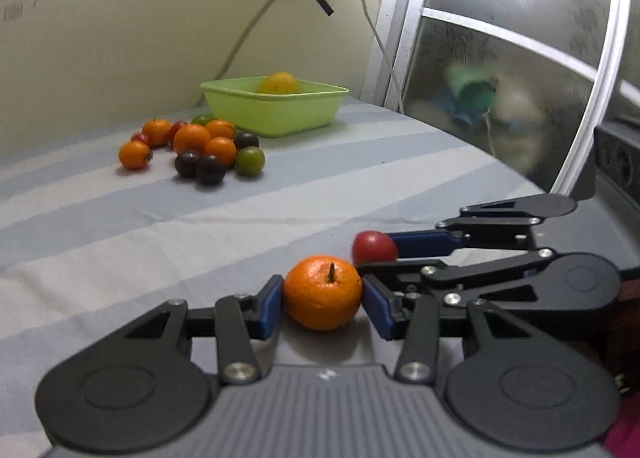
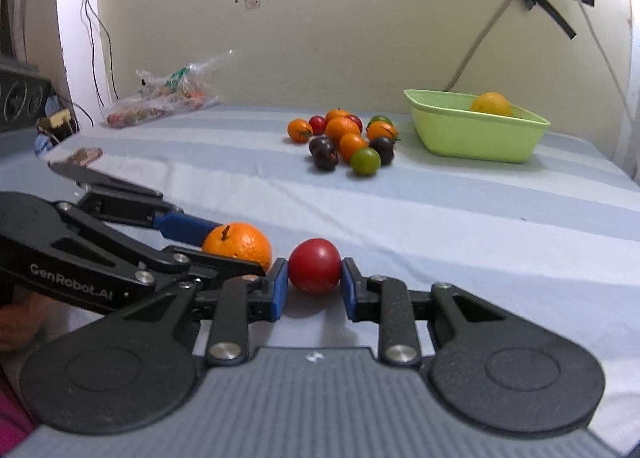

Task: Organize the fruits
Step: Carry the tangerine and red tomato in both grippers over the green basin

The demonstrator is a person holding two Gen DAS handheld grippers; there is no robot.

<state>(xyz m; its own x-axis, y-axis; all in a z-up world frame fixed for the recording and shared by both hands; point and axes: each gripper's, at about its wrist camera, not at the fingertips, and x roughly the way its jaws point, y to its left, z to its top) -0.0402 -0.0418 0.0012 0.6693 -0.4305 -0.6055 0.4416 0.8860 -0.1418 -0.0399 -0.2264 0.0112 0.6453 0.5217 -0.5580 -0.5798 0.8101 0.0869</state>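
My left gripper [image 1: 322, 294] is shut on an orange tangerine [image 1: 322, 292], its blue pads pressing both sides. Close beside it on the right, my right gripper [image 2: 314, 285] is shut on a small red fruit [image 2: 314, 266]. In the left wrist view the red fruit [image 1: 374, 247] shows just behind the tangerine; in the right wrist view the tangerine [image 2: 238, 244] sits to the left. A pile of orange, dark purple, red and green fruits [image 1: 196, 150] lies farther back on the striped cloth. A light green tub [image 1: 276, 108] behind the pile holds a yellow fruit [image 1: 279, 83].
The striped blue and white cloth [image 2: 460, 218] covers the table. A crumpled plastic bag [image 2: 168, 92] lies at the far left by the wall. A frosted window [image 1: 520, 58] stands to the right. Cables hang on the wall behind the tub.
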